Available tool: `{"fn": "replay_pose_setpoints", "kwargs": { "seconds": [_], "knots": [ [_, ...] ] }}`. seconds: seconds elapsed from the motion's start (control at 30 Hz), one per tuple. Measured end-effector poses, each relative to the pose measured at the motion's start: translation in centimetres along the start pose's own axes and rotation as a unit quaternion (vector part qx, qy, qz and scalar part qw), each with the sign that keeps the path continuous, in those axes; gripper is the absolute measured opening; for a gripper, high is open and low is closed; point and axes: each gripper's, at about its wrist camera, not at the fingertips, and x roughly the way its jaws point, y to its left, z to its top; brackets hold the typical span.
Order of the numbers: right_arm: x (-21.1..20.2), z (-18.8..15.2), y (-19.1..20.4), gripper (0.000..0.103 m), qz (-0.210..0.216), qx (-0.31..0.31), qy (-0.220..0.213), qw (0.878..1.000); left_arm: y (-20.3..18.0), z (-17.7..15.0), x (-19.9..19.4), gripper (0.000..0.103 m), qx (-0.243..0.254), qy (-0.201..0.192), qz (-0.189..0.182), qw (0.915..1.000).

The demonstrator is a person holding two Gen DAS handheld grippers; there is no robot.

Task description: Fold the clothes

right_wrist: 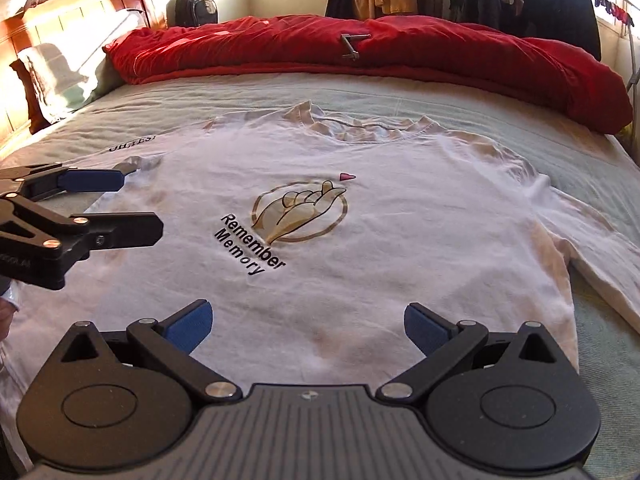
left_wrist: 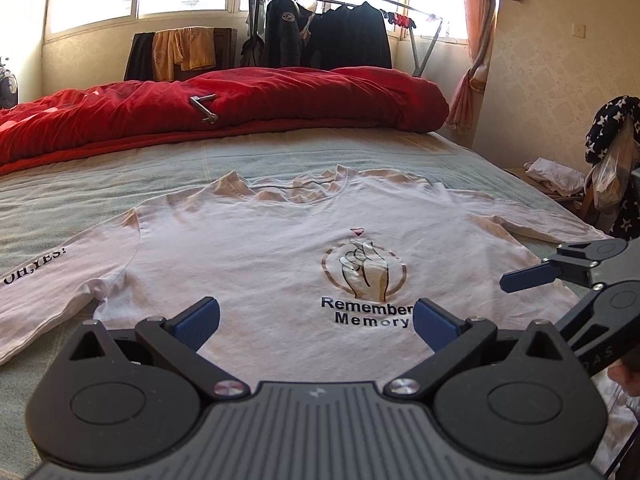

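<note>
While spread flat on the bed (left_wrist: 280, 160), white T-shirt (left_wrist: 248, 248) beneath left tool (left_wrist: 316, 322) and right tool (right_wrist: 306, 326), both level, blue fingers apart.

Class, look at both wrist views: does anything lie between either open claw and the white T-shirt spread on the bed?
Nothing visible does. The left claw and right claw hang open over the T-shirt, nothing between.

The T-shirt (left_wrist: 256, 264) is soft matt cotton-like cloth, lightly creased, with a flat printed emblem (left_wrist: 364, 268). Beneath it the bed sheet (left_wrist: 100, 184) looks like a matt woven fabric. Beyond the T-shirt, the red quilt (left_wrist: 280, 96) is puffy cloth. Each claw, left (left_wrist: 316, 320) and right (right_wrist: 306, 322), is matt black plastic with blue ribbed pads (right_wrist: 188, 326) and shiny metal rivets (right_wrist: 219, 390).
</note>
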Motion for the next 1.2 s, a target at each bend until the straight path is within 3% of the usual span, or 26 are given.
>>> {"fn": "replay_pose_setpoints", "kwargs": {
  "seconds": [0.07,0.17,0.43,0.6,0.77,0.97,1.07,1.2],
  "knots": [
    [0.9,-0.4,-0.9,0.103,-0.008,0.015,0.008,1.000,0.1,0.0,0.1,0.102,-0.001,-0.001,-0.003,1.0000],
    [0.2,-2.6,-2.3,0.103,-0.054,0.027,0.000,0.998,-0.1,0.0,0.2,0.102,0.001,-0.001,-0.011,0.9999],
    [-6.1,-8.0,-3.8,0.103,-0.128,0.107,0.000,0.986,-0.7,-0.1,0.1,0.102,0.015,0.004,0.004,0.9999],
    [-7.9,-7.3,-1.2,0.103,-0.110,0.082,-0.019,0.990,-1.1,0.0,-0.3,0.102,0.025,-0.004,0.010,0.9996],
    [-5.1,-7.4,1.1,0.103,-0.100,0.050,0.029,0.993,-1.5,0.0,-0.5,0.102,0.035,-0.004,0.008,0.9994],
    [-5.5,-9.1,0.4,0.103,-0.098,0.077,0.014,0.992,-1.3,0.1,-0.7,0.102,0.031,-0.007,0.003,0.9995],
    [-6.0,-10.0,0.7,0.103,-0.099,0.061,0.004,0.993,-1.2,0.2,-0.9,0.102,0.029,-0.009,0.004,0.9995],
    [-7.3,-10.6,-0.1,0.103,-0.100,0.071,0.021,0.992,-1.3,0.1,-1.3,0.102,0.036,-0.012,0.004,0.9993]
  ]
}}
